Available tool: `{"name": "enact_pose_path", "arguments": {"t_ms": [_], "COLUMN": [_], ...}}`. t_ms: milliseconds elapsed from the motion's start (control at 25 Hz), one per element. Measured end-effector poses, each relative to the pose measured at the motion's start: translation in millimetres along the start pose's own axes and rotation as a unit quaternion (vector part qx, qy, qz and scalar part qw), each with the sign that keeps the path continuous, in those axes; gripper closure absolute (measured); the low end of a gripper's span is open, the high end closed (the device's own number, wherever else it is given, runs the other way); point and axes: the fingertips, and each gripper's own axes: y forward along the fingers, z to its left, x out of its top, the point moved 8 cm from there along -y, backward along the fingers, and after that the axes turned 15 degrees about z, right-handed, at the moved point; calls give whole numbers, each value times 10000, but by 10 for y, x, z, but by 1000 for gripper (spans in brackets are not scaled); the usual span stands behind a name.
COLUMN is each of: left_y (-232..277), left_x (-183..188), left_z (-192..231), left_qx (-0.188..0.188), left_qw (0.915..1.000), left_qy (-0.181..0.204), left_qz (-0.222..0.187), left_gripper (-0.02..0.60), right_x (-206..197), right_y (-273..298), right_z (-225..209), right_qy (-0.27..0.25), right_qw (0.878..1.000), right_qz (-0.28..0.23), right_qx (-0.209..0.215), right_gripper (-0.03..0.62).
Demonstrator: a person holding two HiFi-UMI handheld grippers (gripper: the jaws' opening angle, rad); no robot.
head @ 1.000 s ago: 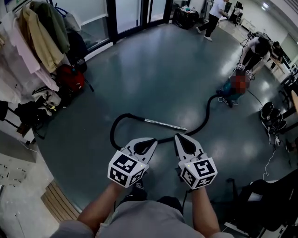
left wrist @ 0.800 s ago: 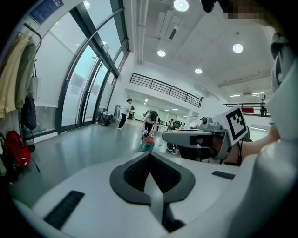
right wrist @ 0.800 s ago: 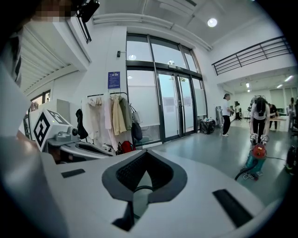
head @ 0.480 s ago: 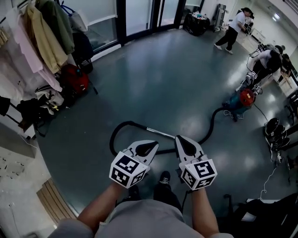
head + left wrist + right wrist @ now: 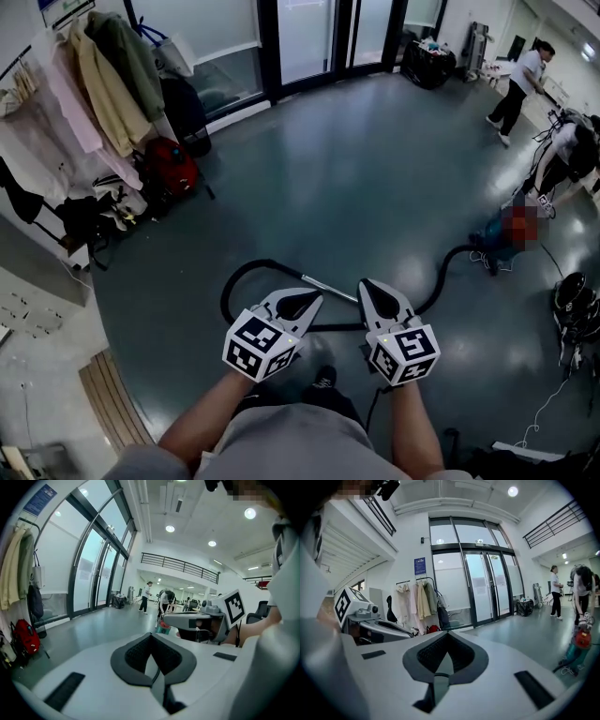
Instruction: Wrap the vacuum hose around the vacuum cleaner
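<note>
Both grippers are held side by side over the glossy grey-blue floor (image 5: 356,169), well short of the small canister vacuum cleaner with its teal body and red top (image 5: 580,644).

- Left gripper (image 5: 305,298): jaws pressed together, nothing between them.
- Right gripper (image 5: 367,286): jaws likewise together and empty. It is the nearer of the two to the cleaner.
- Black flexible vacuum hose (image 5: 225,292): lies loose on the floor. From the cleaner it curves toward the grippers, passes under their tips, and bends into a wide loop on the side away from the cleaner. No turn of it lies around the cleaner's body.
- Silver metal wand (image 5: 328,286): lies flat at the hose's far end, between the loop and the right gripper.
- A person in dark clothes (image 5: 572,141) bends over right beside the cleaner.
- Another person, in a white top (image 5: 520,80), walks further off beyond the cleaner.
- A red backpack (image 5: 173,164) sits under hanging coats (image 5: 94,75), across the floor from the cleaner.
</note>
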Motion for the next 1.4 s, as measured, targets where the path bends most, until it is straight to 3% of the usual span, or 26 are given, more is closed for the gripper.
{"name": "enact_pose_path", "arguments": {"t_ms": [320,760,1080,1400], "left_y": [220,252,462,1118], "left_x": [141,98,-227,-717], "left_z": [229,740,1275,1843], "left_qx": [180,-356,-345,-76], "left_qw": [9996,9988,9970,9933], "left_qy": [-165,76,18,-264], "left_qz": [127,317,686,1125], "left_gripper": [575,575,575,575], "right_x": [34,100,-69,-619], "right_y": [215,471,958,1709], "right_z": [-321,-155,-232,-756], "right_qy": [44,155,-12,61], "right_qw": [9998,9978,9931,9867], "right_qz": [141,404,900,1553], "right_qx": [121,-504,-747,-472], "right_gripper": [592,592,592,592]}}
